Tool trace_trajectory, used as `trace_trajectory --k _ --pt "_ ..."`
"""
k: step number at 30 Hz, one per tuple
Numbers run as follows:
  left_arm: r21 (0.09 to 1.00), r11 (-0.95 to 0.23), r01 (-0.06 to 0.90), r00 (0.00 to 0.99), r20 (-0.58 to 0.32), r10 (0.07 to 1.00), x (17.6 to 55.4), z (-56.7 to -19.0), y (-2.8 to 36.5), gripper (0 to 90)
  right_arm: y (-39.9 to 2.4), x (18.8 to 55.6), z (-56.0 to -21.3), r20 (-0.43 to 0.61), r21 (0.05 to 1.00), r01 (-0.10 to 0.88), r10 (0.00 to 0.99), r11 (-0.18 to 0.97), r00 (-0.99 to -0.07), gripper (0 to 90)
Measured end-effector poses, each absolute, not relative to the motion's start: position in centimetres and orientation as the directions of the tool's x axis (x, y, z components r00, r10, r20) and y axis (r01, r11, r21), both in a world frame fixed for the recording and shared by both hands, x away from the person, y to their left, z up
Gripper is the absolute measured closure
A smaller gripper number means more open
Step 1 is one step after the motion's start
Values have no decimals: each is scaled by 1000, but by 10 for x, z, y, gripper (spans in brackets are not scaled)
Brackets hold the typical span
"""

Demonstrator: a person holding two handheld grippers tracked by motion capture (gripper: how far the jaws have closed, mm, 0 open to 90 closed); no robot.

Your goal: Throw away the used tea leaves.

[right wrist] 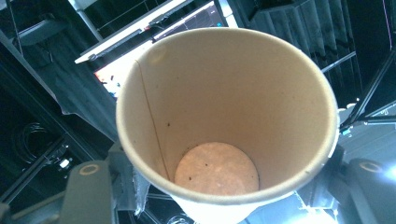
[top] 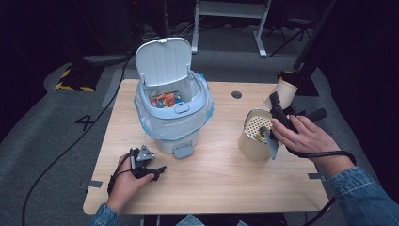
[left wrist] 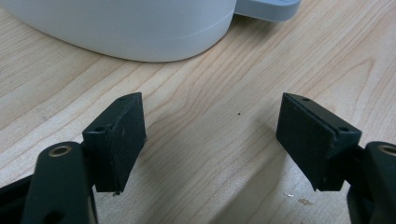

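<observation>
Paper cup [right wrist: 224, 126] clamped in my right tool [top: 277, 106], tilted above the sieve container [top: 256, 134]. Left tool [left wrist: 210, 140] jaws apart, empty, resting on the worktop [top: 221, 174] by the bin [top: 171, 108].

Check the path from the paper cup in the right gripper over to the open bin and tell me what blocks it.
Nothing visible blocks it. The paper cup is held up in the right gripper, above the tan strainer container. Bare table lies between it and the bin, whose lid stands open.
</observation>
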State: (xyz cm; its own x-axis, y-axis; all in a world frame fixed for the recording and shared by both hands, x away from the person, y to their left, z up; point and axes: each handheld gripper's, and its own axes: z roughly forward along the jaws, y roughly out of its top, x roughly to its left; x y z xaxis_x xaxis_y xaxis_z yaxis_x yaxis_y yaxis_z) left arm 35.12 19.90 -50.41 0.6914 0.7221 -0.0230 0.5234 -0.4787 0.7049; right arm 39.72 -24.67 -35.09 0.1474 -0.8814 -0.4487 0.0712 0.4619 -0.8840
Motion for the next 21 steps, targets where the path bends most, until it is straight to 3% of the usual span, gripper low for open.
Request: trace_trajectory --k 6,11,16,18,19,21 --pt "705 -478 524 691 -23 722 351 -504 199 244 -251 395 -340 -570 -813 44 -809 580 139 326" --pt "705 -479 523 691 -23 722 351 -504 199 244 -259 395 -321 -755 -652 -4 -649 758 88 323" --pt "705 -479 523 691 -23 722 351 -504 199 244 -266 395 -309 -858 -513 -49 -512 857 40 319" --pt "704 -479 524 691 -24 723 351 -504 199 244 -270 396 -305 -912 -410 -70 -411 909 -4 317" --pt "705 -479 524 691 -23 722 351 -504 199 244 -275 397 -300 -955 -287 -92 -293 954 -57 314" --pt "705 -479 523 691 -23 722 351 -504 199 244 -277 397 -298 -966 -239 -95 -247 966 -77 313"
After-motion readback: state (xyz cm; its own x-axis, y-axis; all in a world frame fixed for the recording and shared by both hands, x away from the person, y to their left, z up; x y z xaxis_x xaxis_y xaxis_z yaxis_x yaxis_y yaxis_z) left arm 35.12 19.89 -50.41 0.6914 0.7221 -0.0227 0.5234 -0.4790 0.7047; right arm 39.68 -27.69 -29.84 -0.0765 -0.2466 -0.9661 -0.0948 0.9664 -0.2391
